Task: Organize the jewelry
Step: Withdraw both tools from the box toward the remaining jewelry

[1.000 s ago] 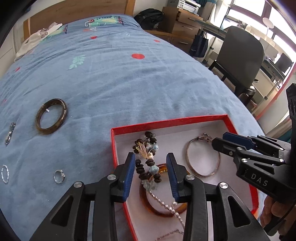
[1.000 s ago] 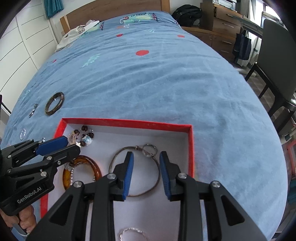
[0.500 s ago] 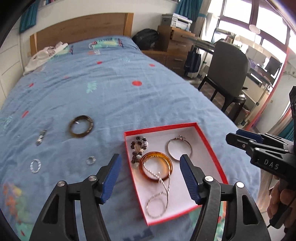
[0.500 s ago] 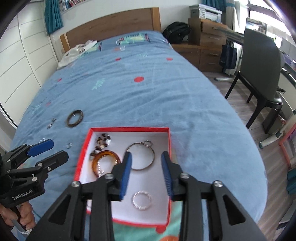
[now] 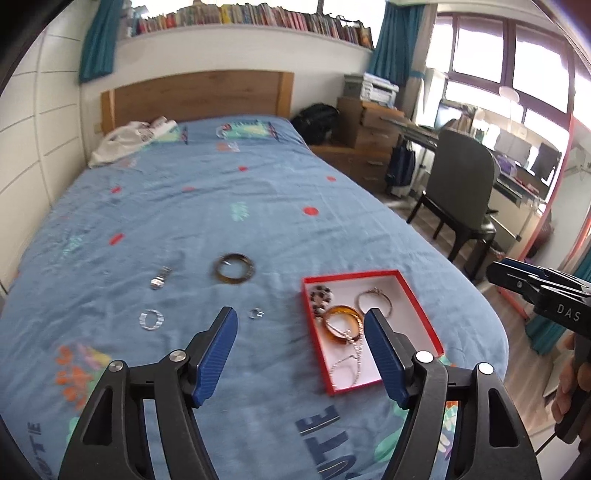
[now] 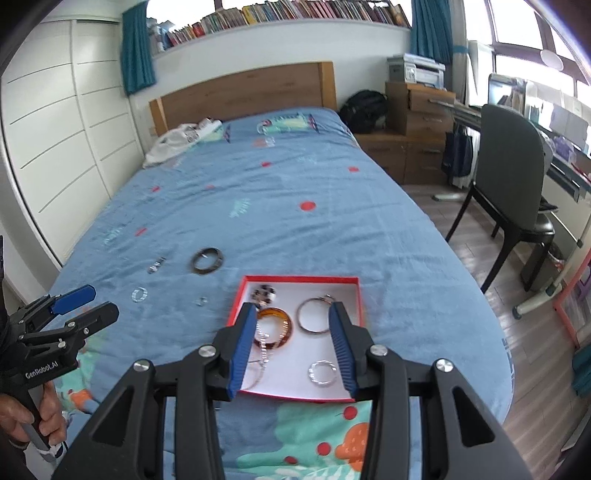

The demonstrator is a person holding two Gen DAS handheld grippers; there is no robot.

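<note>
Both claws above the bed, empty: left claw point(image 5: 301, 354) jaws opening wide, right claw point(image 6: 293, 345) apart, red tray point(image 6: 360, 295) below

A home bedroom is shown. A bed with a blue patterned cover point(image 6: 295, 229) and a wooden headboard point(image 6: 243, 92) is seen at 12 o'clock, white panelled wardrobe doors point(image 6: 55, 147) at 9 o'clock, a long shelf of books point(image 6: 288, 13) high above, and a dark desk chair point(image 6: 513, 177) at 3 o'clock.
</note>
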